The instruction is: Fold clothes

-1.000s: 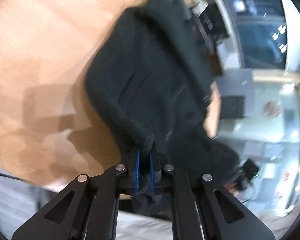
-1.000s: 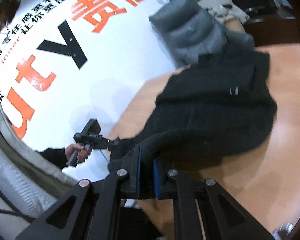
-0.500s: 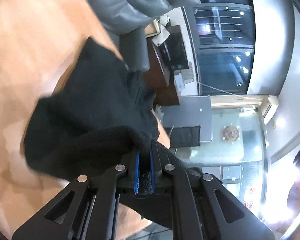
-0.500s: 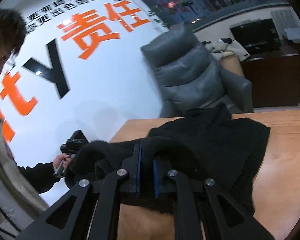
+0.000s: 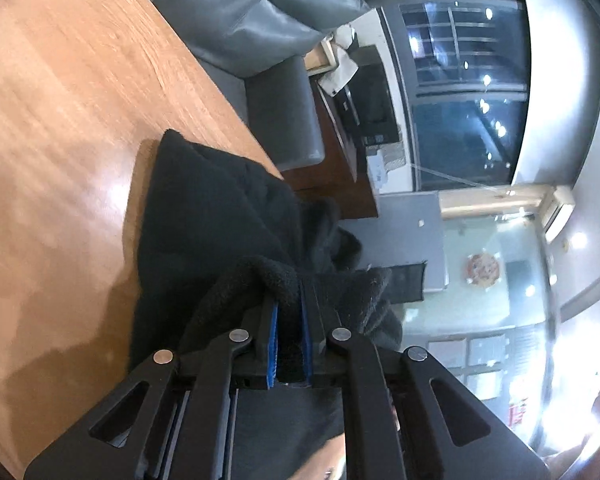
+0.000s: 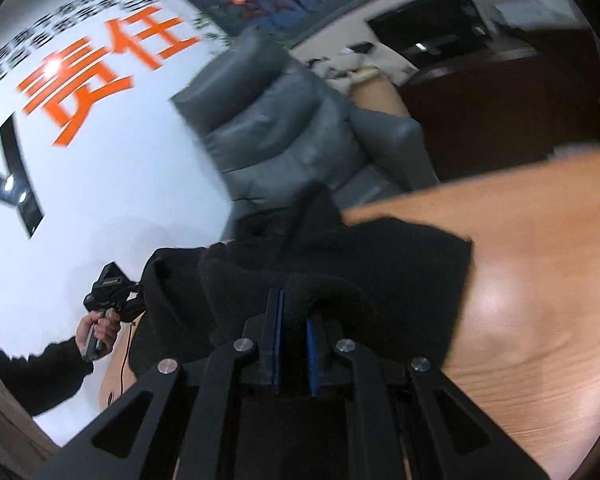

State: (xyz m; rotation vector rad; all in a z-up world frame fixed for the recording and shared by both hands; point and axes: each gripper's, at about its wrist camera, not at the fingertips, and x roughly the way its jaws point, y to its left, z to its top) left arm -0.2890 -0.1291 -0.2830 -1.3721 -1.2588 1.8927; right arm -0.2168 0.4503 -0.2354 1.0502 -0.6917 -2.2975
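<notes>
Off my right jaws, white wall (image 6: pixel 100 184): large orange characters (image 6: pixel 100 64) "责任", sharp enough to read. Below them, part of a big black letter (image 6: pixel 16 184), likely "Y", cut by the frame edge. Small black line of characters above: too blurred. My left view: nothing legible.

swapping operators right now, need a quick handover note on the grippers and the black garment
Left gripper: shut on a bunched edge of the black fleece garment.
Right gripper: shut on another edge of the same garment.
Garment: partly lifted, its far part lying on the wooden table near the edge by the grey armchair.
Done: both edges gripped.
Left: lay the held edges over, release, finish the fold.
</notes>
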